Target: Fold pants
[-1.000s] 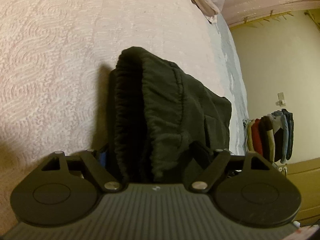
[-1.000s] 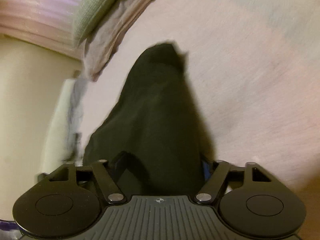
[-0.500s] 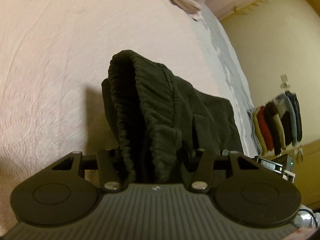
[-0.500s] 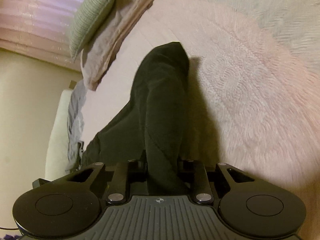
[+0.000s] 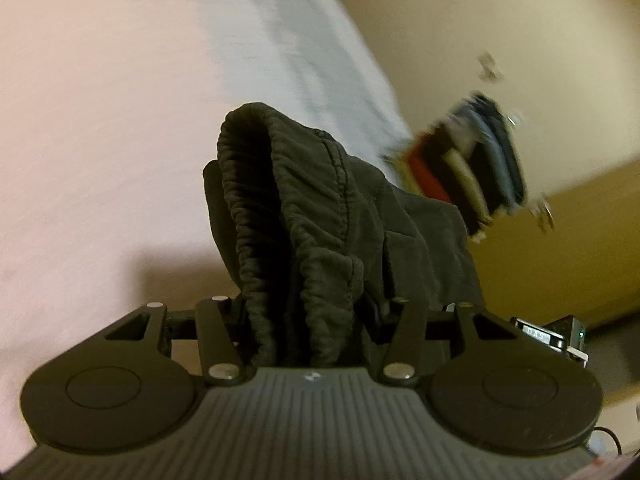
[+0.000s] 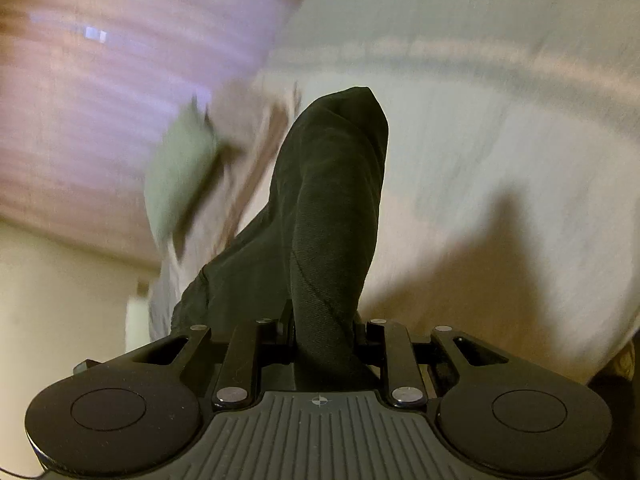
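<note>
Moved: both grippers had risen since a second earlier, lifting the pants off the bed (image 5: 100,120).
Pants (image 5: 320,220): black, hanging above the bed's near edge.
Left gripper (image 5: 308,320): clamped on the waistband.
Right gripper (image 6: 324,336): clamped on bunched fabric.

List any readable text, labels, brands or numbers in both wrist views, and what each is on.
No text can be read with confidence.
Small dark device at the right edge of the left wrist view: light label with a few characters, too small and blurred to read.
Left claw body: small white emblem, no letters.
Right claw body: small crosshair mark, no letters.
Black pants: no visible label.
</note>
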A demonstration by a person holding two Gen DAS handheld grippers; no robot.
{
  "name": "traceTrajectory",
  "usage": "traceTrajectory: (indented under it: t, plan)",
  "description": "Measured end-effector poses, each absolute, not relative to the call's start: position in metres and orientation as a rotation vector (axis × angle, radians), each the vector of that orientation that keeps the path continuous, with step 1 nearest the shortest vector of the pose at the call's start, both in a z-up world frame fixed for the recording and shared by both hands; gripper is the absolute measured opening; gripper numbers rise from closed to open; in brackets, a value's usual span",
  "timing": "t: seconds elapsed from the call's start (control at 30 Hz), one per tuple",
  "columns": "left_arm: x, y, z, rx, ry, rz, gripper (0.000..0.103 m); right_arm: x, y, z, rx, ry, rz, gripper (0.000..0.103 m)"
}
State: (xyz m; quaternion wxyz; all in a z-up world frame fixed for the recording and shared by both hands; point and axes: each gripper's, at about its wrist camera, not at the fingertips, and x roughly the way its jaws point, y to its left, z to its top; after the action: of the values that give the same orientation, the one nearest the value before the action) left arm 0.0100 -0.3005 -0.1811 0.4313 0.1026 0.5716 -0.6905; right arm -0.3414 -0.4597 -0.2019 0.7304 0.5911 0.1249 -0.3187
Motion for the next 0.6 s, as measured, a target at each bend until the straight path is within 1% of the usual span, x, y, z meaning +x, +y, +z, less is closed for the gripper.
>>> traceTrajectory:
  t: [0.17,0.4,0.6]
  plan:
    - [-0.093,-0.409,-0.108,0.339,1.365,-1.934,0.045,-0.421,-0.512,-0.130,1.268,0.102,-0.857,0.019]
    - [-0.266,-0.572,-0.009,0.328,1.277,-2.141,0.045,-0.529,-0.660,-0.035,1.176,-0.102,-0.977,0.019]
    - [-0.412,-0.702,0.061,0.290,1.182,-2.256,0.045,-0.613,-0.782,0.028,1.102,-0.200,-1.058,0.019]
